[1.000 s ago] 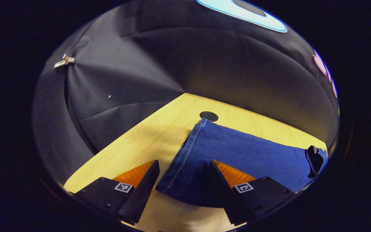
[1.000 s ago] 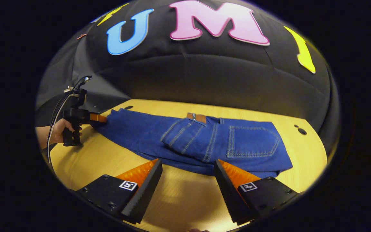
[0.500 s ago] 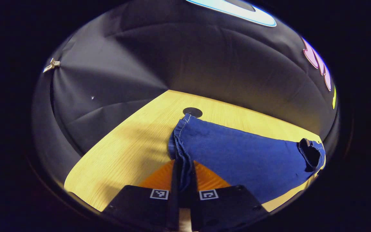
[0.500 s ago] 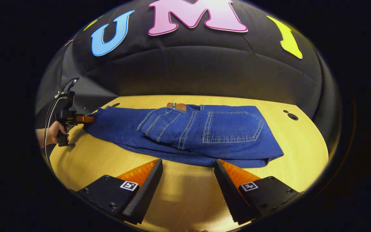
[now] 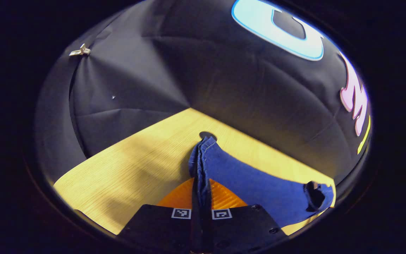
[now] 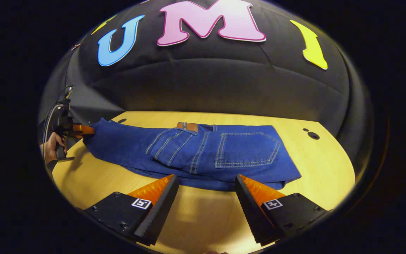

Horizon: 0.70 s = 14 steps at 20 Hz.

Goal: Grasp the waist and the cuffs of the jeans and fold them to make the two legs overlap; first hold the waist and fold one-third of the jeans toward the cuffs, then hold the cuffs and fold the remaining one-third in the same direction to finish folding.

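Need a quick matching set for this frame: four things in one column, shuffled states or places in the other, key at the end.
Things:
1. left tongs
2. right tongs
3. jeans
4. table

States:
A. open, above bare wood near the waist end
B. blue, spread flat with a back pocket facing up
C. shut on the cuff end
D. light wood with small dark holes

Pairs: 1-C, 2-A, 3-B, 4-D
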Each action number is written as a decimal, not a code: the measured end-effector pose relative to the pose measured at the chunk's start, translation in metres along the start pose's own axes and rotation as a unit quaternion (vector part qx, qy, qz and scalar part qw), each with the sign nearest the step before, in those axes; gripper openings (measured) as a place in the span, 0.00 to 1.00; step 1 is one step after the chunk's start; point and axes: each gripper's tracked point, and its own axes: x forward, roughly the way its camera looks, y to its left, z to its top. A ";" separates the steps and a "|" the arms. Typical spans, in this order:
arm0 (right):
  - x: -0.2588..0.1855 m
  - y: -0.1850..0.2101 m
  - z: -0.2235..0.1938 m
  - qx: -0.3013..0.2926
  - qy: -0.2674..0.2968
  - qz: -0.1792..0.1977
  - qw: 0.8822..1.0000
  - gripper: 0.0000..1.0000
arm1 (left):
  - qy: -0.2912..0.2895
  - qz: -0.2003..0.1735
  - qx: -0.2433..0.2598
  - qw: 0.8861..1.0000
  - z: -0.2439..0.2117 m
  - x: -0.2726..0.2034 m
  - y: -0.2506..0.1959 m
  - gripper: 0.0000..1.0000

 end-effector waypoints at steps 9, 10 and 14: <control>-0.044 -0.055 0.040 0.003 -0.011 -0.037 0.999 0.98 | -0.035 -0.078 0.051 0.995 0.033 -0.086 -0.167 0.10; -0.051 -0.066 0.046 0.004 -0.015 -0.044 0.999 0.98 | -0.037 -0.093 0.057 0.993 0.030 -0.094 -0.195 0.10; -0.075 -0.112 0.065 0.017 -0.030 -0.081 0.996 0.98 | -0.033 -0.154 0.059 0.986 0.015 -0.115 -0.303 0.10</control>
